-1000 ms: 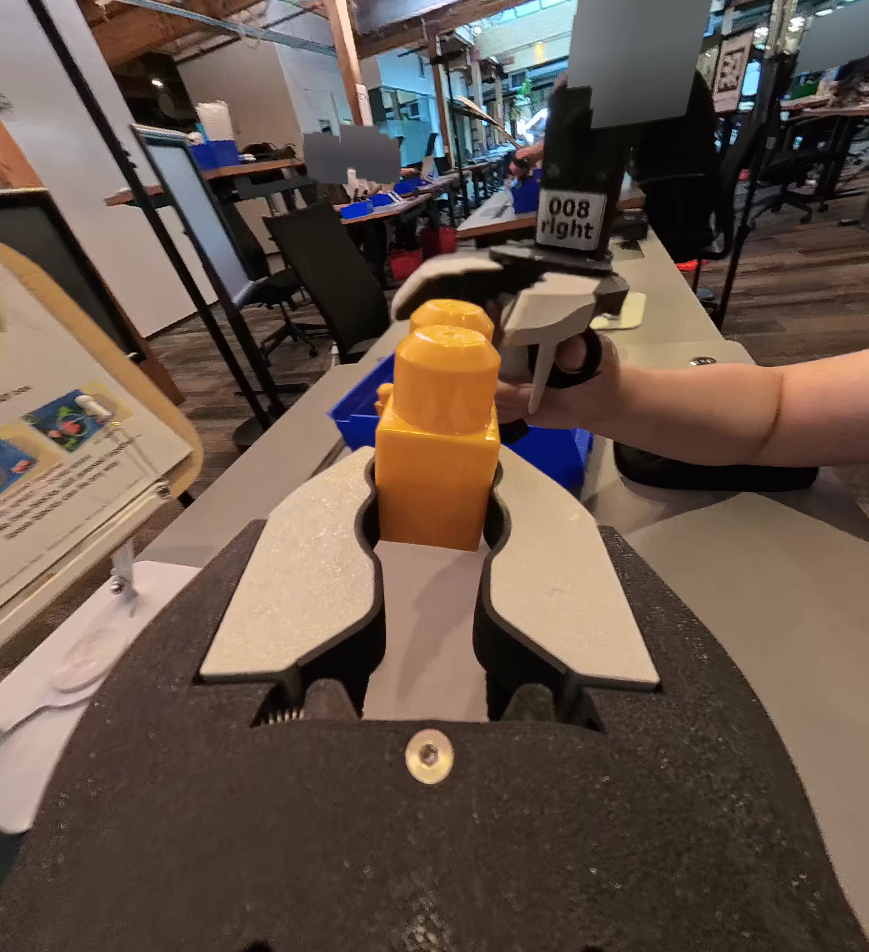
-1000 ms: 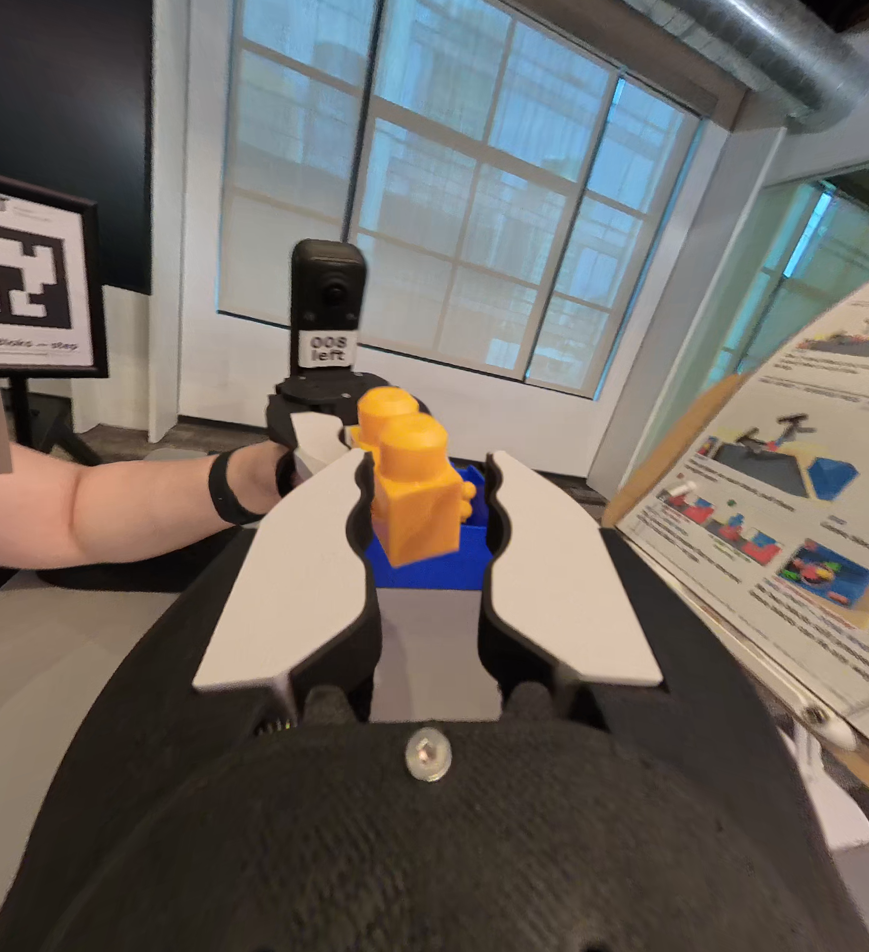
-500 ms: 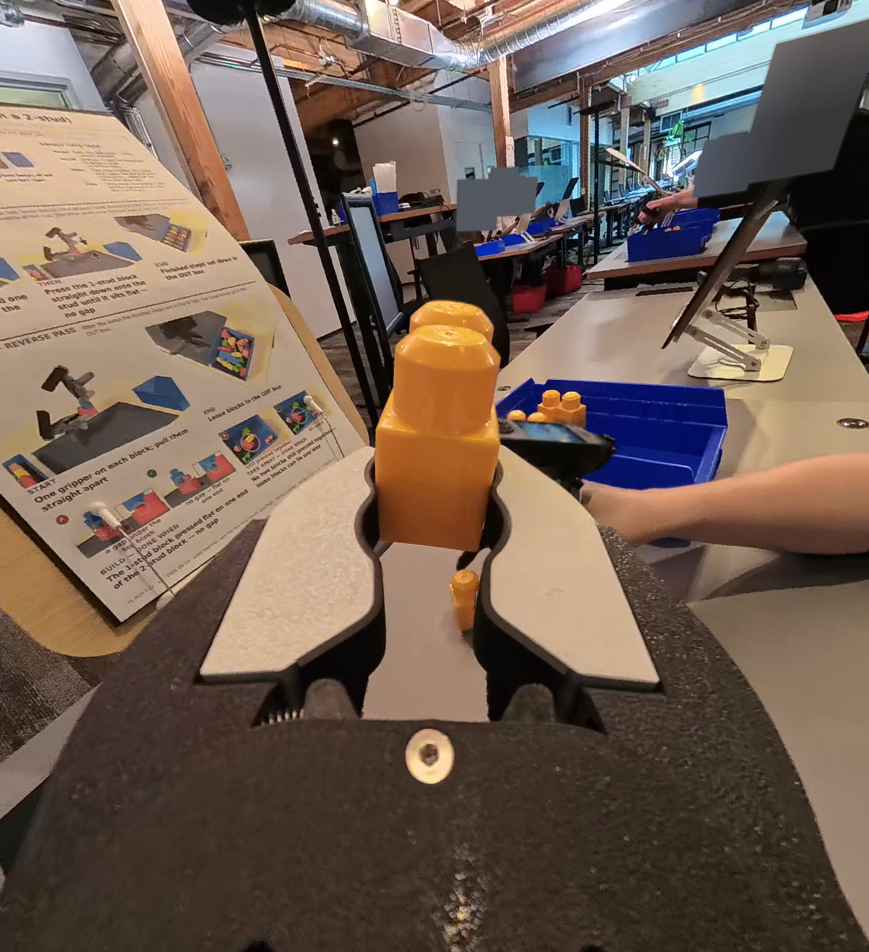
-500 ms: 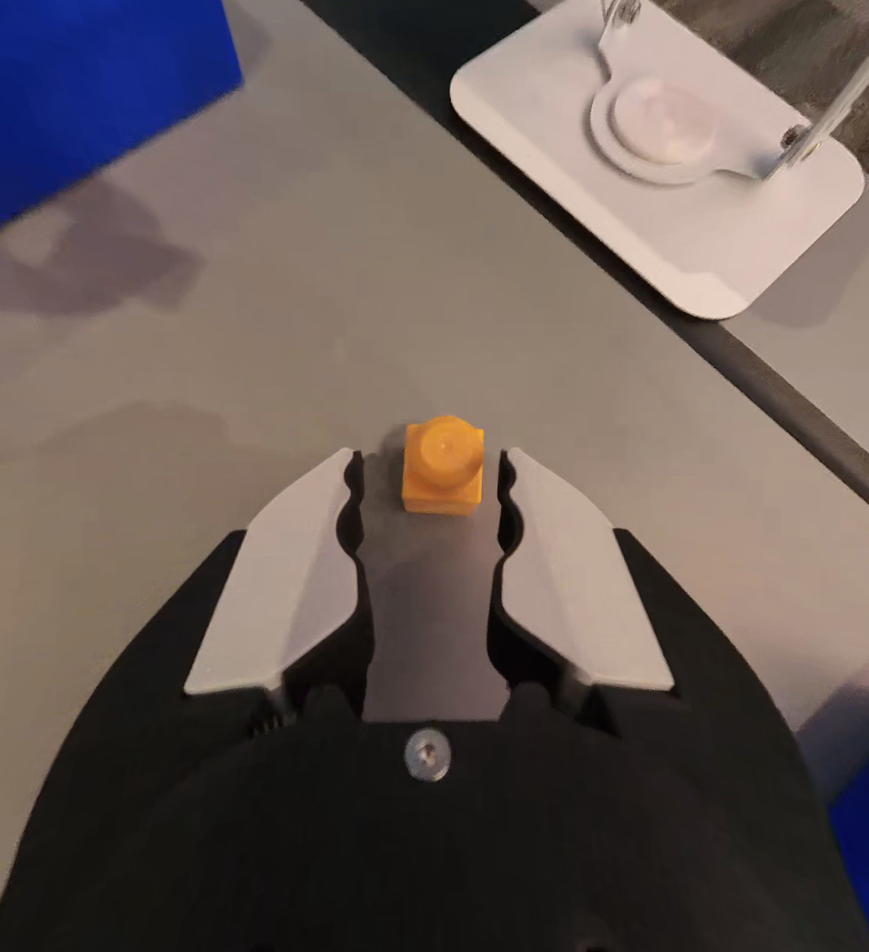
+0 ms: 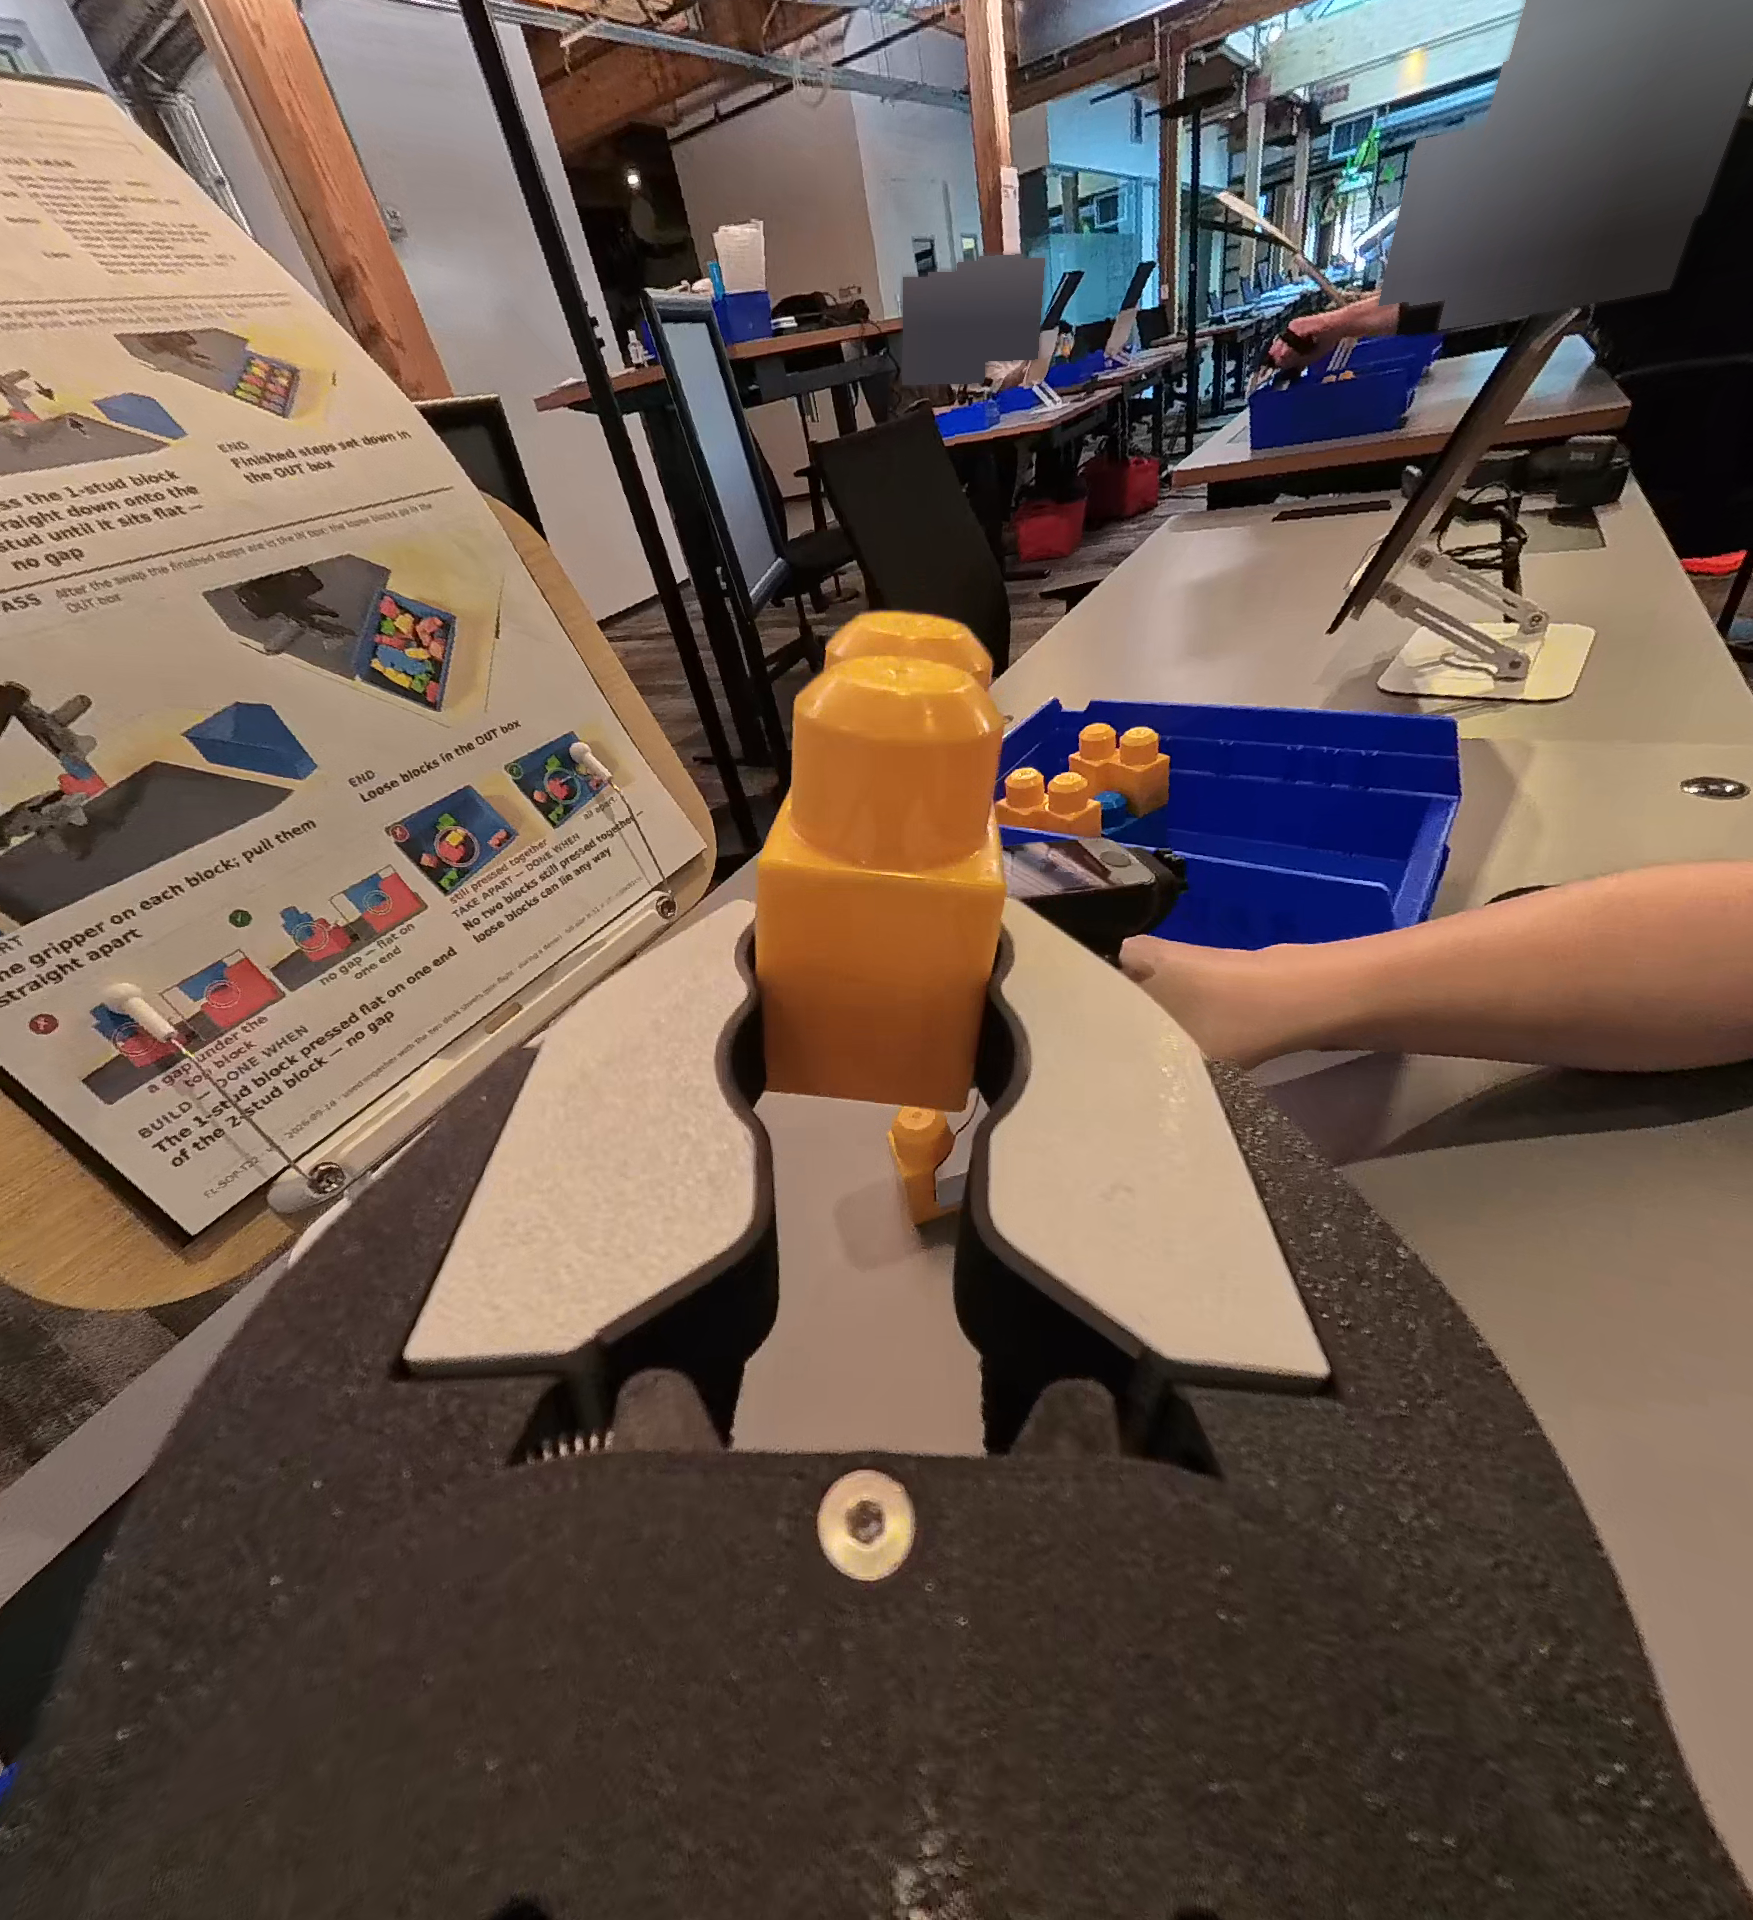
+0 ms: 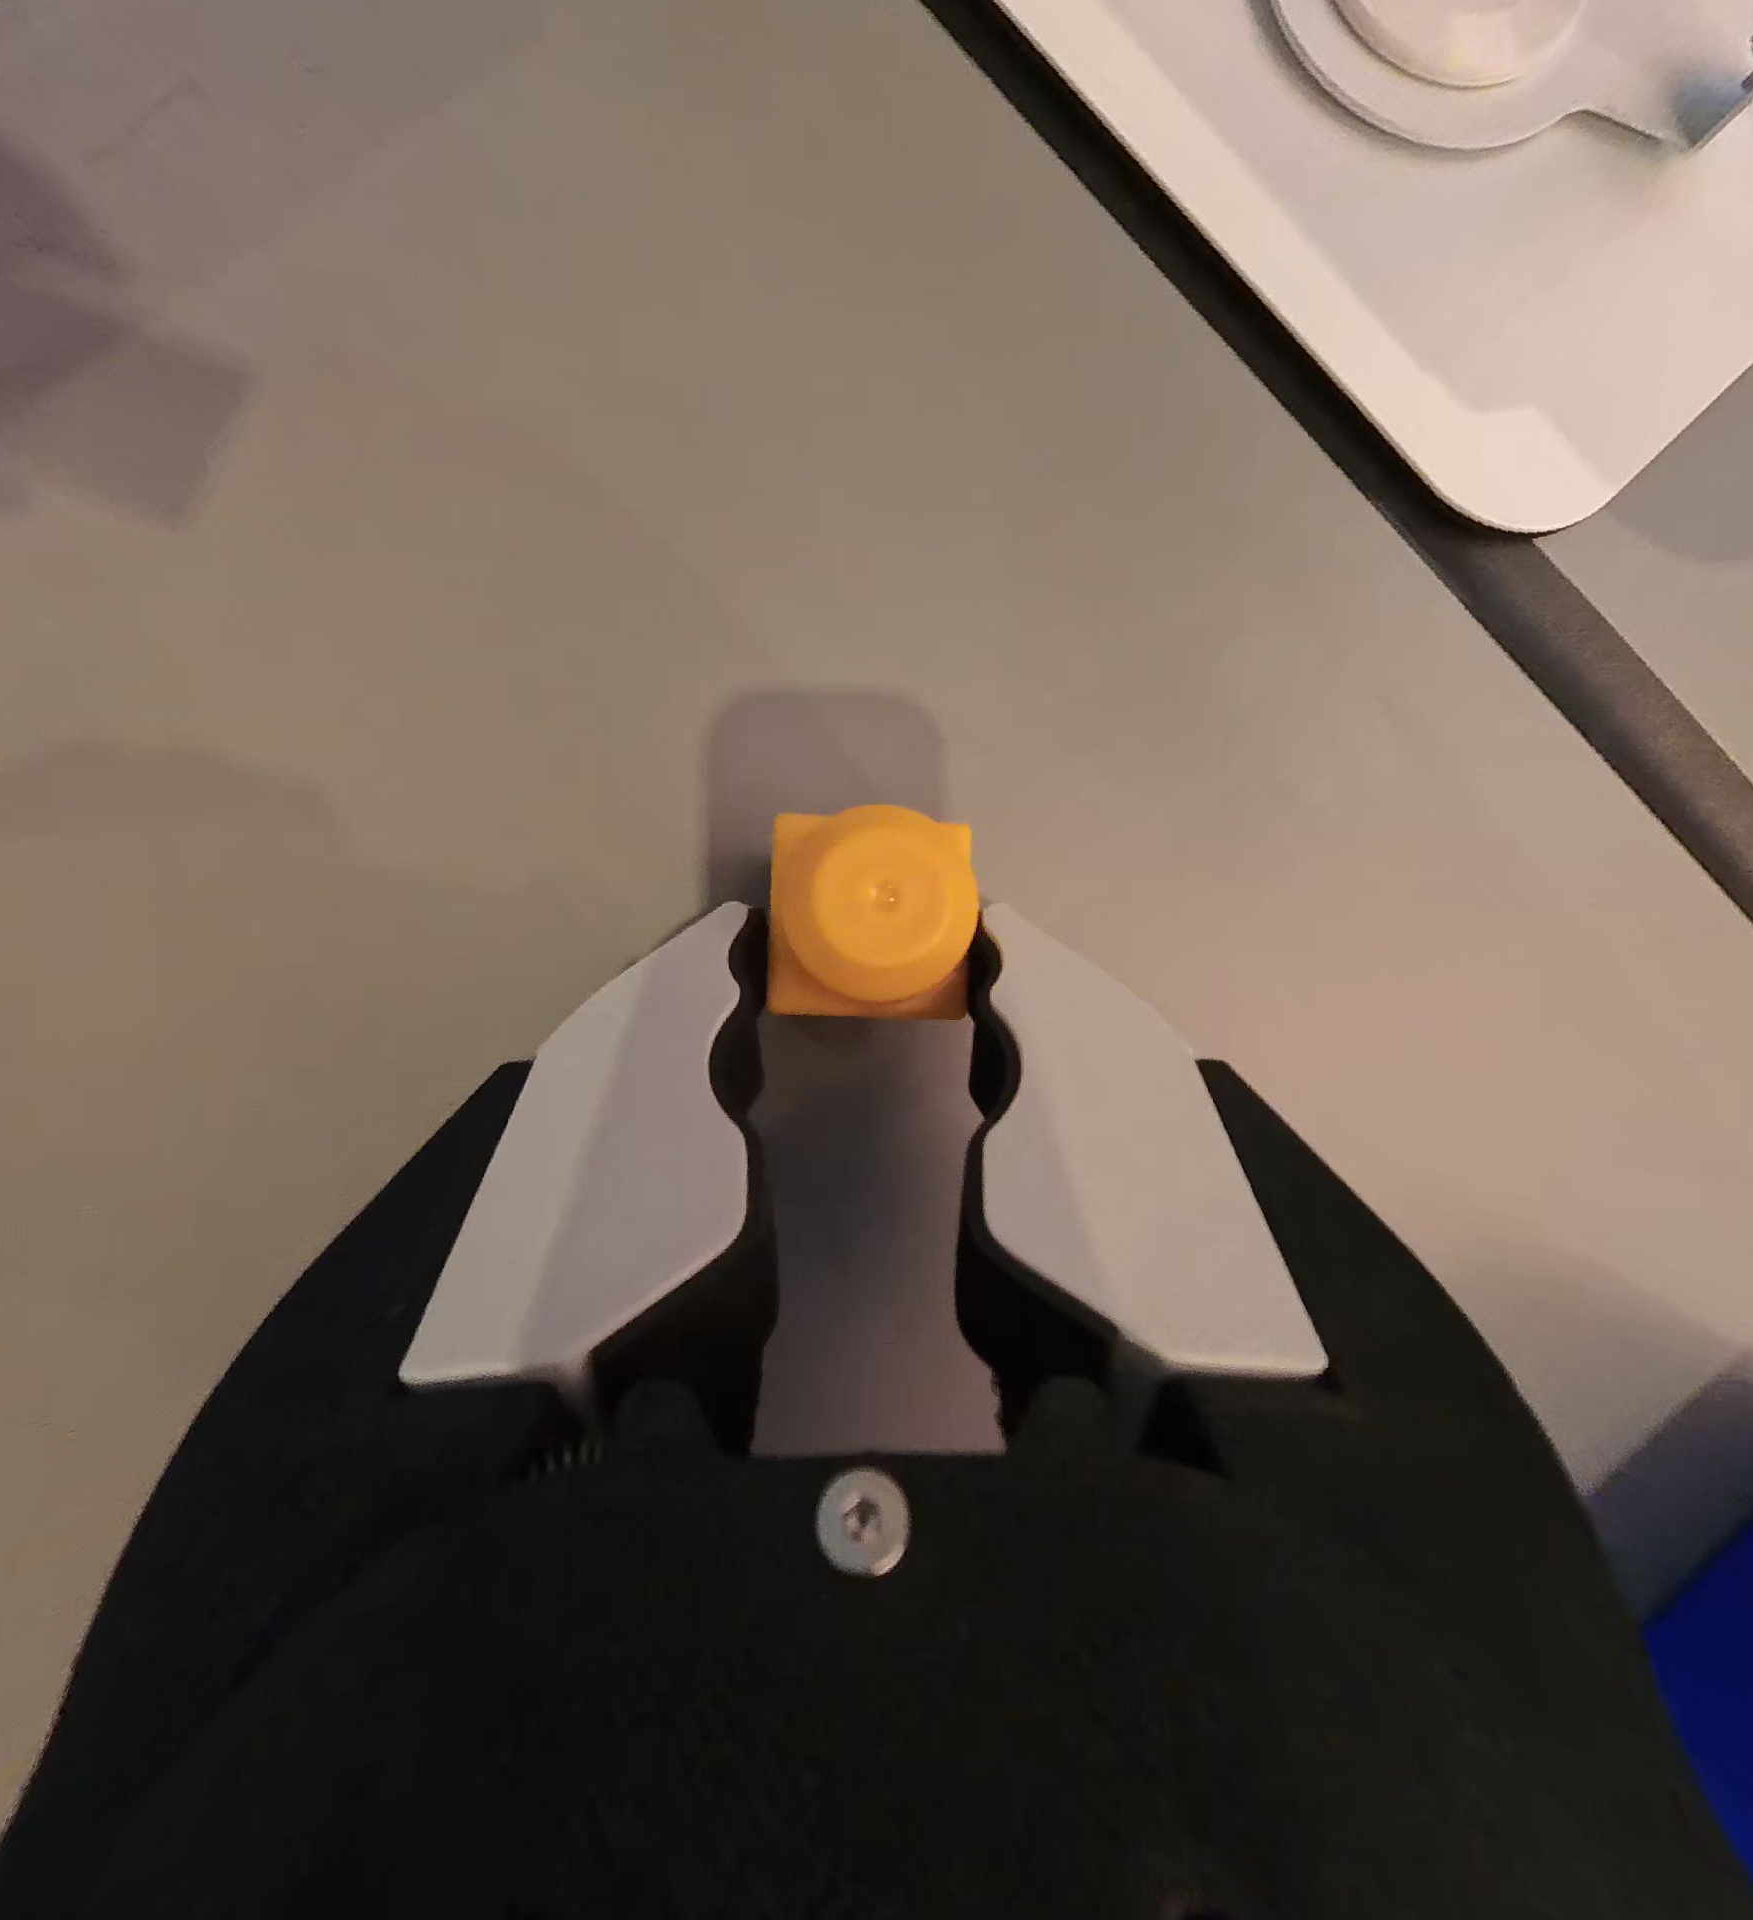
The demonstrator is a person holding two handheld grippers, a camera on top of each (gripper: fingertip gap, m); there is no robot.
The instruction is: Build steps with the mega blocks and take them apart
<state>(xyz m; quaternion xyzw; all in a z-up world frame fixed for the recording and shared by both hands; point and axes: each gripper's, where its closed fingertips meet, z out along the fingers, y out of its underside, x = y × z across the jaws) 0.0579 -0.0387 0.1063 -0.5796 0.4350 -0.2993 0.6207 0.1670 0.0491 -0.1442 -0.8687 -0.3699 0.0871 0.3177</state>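
Your left gripper (image 5: 872, 997) is clamped on the base of an orange two-stud plastic block (image 5: 877, 904), held upright above the grey table (image 5: 1578, 1299). Your right gripper (image 6: 867, 956) points straight down at a small orange single-stud block (image 6: 870, 914) standing on the table; the fingertips (image 6: 716, 956) flank its sides, and contact looks close but you cannot tell if they grip it. From the left wrist view, a blue plastic bin (image 5: 1350, 821) holding more orange blocks (image 5: 1080, 779) sits at 1 o'clock, and an angled instruction board (image 5: 176, 644) at 10 o'clock
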